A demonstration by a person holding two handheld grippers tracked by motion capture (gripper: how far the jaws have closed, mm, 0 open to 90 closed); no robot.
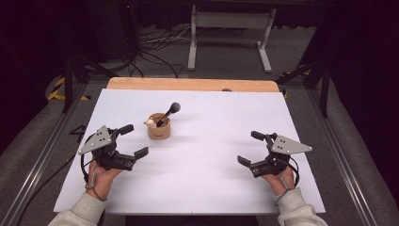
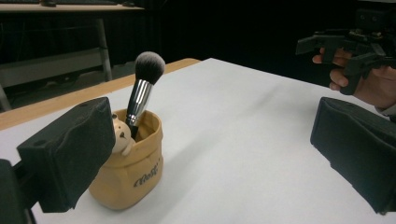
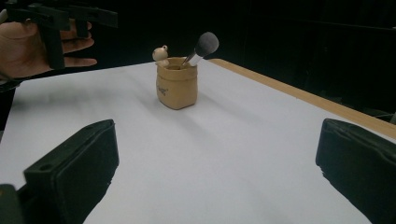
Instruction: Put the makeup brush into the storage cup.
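Your left gripper (image 1: 128, 141) and right gripper (image 1: 248, 148) rest spread wide apart; the brush (image 1: 168, 114) leans toward one o'clock in its holder (image 1: 159, 127), handle propped against the rim.

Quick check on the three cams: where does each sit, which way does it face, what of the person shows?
High view: above the person's side, looking forward and down at the table; forearms, left gripper, right gripper.
Left gripper view: on the left gripper, between open jaws, toward the pouch close by; the other hand beyond.
Right gripper view: toward the pouch, farther off.
All three share the pouch and brush.
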